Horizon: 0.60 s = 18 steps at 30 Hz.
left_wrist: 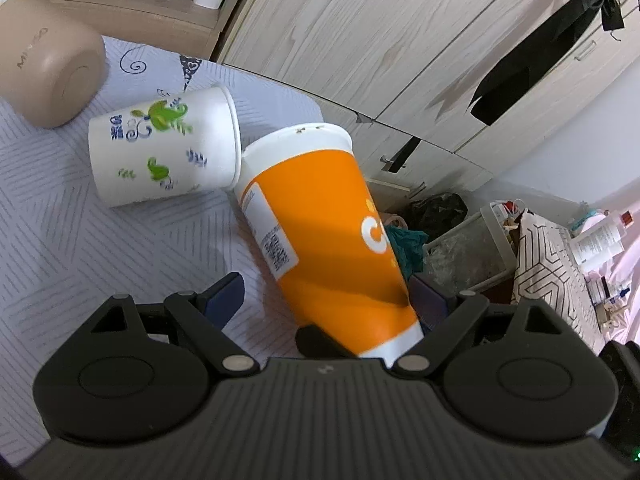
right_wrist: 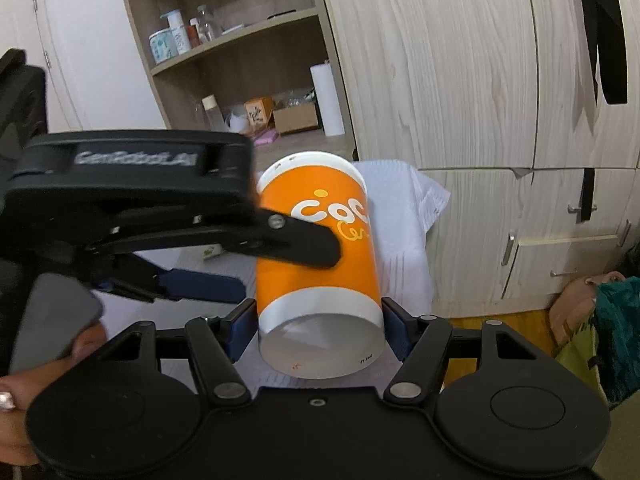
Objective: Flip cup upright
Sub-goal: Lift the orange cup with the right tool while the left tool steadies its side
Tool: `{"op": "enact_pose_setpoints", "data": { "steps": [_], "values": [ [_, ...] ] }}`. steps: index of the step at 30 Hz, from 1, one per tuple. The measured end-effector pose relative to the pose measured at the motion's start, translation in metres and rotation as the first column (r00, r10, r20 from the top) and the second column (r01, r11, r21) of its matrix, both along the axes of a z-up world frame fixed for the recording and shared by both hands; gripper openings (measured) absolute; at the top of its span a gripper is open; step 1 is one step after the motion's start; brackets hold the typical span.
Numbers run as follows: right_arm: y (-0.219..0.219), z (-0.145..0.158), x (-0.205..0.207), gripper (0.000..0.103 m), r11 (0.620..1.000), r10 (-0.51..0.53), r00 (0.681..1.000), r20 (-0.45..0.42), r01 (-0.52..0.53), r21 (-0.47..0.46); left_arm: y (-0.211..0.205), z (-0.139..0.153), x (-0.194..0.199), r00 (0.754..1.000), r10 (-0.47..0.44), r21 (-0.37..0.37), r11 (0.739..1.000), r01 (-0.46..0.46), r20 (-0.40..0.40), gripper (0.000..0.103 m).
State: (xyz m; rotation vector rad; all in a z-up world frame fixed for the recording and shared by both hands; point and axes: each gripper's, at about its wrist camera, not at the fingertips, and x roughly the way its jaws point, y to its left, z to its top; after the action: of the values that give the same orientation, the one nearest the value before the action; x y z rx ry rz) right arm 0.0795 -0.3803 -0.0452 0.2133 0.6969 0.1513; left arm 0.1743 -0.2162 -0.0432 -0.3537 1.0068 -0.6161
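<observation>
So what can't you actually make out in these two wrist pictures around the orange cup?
- Orange cup base: in the left wrist view the left gripper body covers it.
- Cup's printed name: cut short by the cup's curve in the right wrist view.
- White floral cup: motion-blurred in the left wrist view; the left gripper hides all but a scrap in the right wrist view.
- Whether the right gripper pads actually press the cup: unclear.

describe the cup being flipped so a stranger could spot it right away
On the grey patterned table by the wooden cabinets lie three cups. The orange cup is nearest the edge, its base between the right gripper fingers. It is tall and orange with white bands, unlike the short white cup and beige cup.
</observation>
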Motion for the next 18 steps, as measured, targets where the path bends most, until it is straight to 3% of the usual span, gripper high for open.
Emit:
{"op": "enact_pose_setpoints", "data": {
  "steps": [6, 14, 18],
  "values": [
    [0.001, -0.006, 0.001, 0.071, 0.999, -0.042, 0.998, -0.037, 0.043, 0.032, 0.001, 0.001, 0.000, 0.999, -0.035, 0.006, 0.999, 0.035, 0.030, 0.089],
    [0.004, -0.005, 0.002, 0.072, 0.997, -0.006, 0.996, -0.085, 0.013, 0.079, 0.007, -0.001, 0.004, 0.998, -0.052, -0.005, 0.999, 0.052, 0.037, 0.069],
    [-0.001, -0.003, 0.006, 0.086, 0.994, 0.037, 0.996, -0.083, -0.028, 0.110, 0.011, -0.002, 0.006, 0.995, -0.084, -0.006, 0.996, 0.084, 0.050, 0.069]
  ]
}}
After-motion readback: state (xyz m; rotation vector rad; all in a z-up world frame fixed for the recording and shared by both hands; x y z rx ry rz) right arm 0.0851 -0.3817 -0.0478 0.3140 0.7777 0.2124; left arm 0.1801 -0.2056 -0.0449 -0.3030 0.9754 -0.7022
